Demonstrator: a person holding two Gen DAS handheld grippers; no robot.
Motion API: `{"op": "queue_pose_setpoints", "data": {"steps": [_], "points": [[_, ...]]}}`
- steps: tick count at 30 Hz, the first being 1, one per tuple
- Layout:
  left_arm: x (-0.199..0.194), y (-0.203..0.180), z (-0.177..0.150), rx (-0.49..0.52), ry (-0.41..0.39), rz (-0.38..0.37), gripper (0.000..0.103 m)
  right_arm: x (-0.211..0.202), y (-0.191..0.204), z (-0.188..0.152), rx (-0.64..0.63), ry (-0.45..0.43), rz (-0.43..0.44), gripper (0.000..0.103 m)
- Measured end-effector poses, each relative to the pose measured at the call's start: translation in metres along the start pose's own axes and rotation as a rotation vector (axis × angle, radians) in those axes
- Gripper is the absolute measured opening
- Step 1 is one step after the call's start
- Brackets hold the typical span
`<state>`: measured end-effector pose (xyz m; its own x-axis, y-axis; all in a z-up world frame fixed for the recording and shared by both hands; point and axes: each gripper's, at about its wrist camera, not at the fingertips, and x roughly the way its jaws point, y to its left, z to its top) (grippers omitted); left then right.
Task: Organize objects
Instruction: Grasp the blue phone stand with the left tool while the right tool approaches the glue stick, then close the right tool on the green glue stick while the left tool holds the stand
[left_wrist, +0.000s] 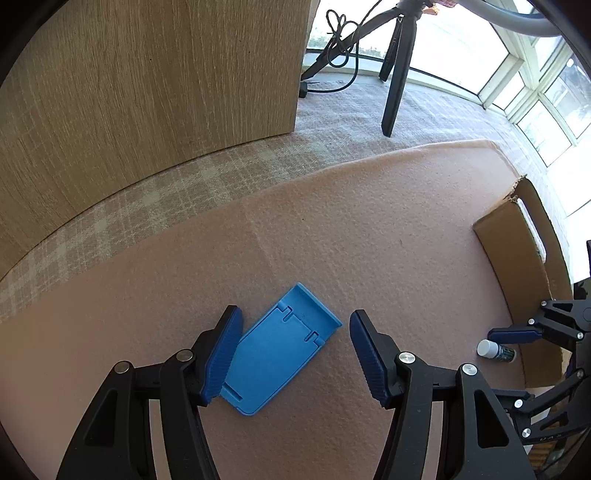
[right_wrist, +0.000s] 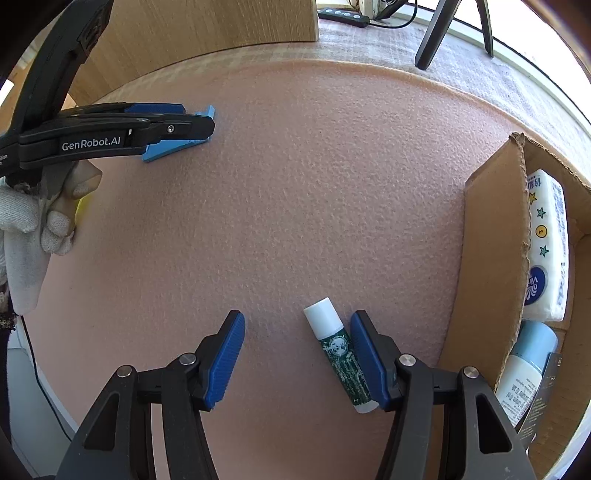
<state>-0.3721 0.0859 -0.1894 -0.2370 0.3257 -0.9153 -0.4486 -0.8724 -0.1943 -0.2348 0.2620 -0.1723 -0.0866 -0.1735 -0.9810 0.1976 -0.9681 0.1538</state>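
Note:
A flat blue plastic phone stand (left_wrist: 280, 347) lies on the pink foam mat (left_wrist: 332, 229). My left gripper (left_wrist: 295, 354) is open around it, its left finger touching the stand's edge. It also shows in the right wrist view (right_wrist: 177, 146) under the left gripper (right_wrist: 173, 122). A small green tube with a white cap (right_wrist: 340, 354) lies on the mat between the open fingers of my right gripper (right_wrist: 297, 358), against the right finger. In the left wrist view the tube (left_wrist: 495, 350) lies by the right gripper (left_wrist: 517, 341).
An open cardboard box (right_wrist: 491, 258) stands at the right, holding a white tissue pack (right_wrist: 546, 243), a pale blue-capped bottle (right_wrist: 524, 373) and a dark item. A wooden cabinet (left_wrist: 147, 92) and tripod legs (left_wrist: 397, 74) stand beyond the mat on carpet.

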Motion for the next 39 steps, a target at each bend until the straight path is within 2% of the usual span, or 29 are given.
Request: {"op": "queue_pose_setpoints", "data": {"steps": [6,8,11,14,17,20,22,25,26,32,39], "points": [[-0.002,-0.021,-0.018,0.08,0.006,0.055,0.054,0.0,0.001,-0.001,0.005,0.028,0.018,0.056],[-0.003,-0.025,-0.024,0.093,0.005,0.086,0.045,-0.001,0.001,-0.002,0.01,0.032,0.022,0.056],[-0.007,-0.027,-0.033,0.082,0.001,0.094,0.039,-0.002,0.0,-0.004,0.027,0.035,0.036,0.056],[-0.012,-0.029,-0.045,0.064,-0.013,0.082,0.039,-0.003,-0.001,-0.007,0.036,0.039,0.041,0.056],[-0.016,-0.034,-0.057,0.075,-0.013,0.092,0.039,-0.003,0.005,-0.011,0.005,0.048,-0.002,0.056],[-0.022,-0.036,-0.071,0.056,-0.013,0.07,0.039,-0.002,0.011,-0.019,-0.021,0.049,-0.03,0.055],[-0.027,-0.036,-0.081,0.039,-0.019,0.062,0.039,-0.004,0.013,-0.023,-0.023,0.044,-0.032,0.047],[-0.033,-0.041,-0.097,0.027,-0.024,0.06,0.039,-0.006,0.013,-0.031,0.004,0.042,0.015,0.036],[-0.035,-0.043,-0.103,0.028,-0.025,0.063,0.039,-0.007,0.012,-0.033,0.012,0.038,0.026,0.035],[-0.046,-0.058,-0.139,0.002,-0.045,0.074,0.039,-0.009,0.021,-0.05,0.065,-0.011,0.087,0.034],[-0.059,-0.074,-0.179,-0.083,-0.078,0.069,0.039,-0.01,0.036,-0.067,0.028,-0.071,0.054,0.034]]}}
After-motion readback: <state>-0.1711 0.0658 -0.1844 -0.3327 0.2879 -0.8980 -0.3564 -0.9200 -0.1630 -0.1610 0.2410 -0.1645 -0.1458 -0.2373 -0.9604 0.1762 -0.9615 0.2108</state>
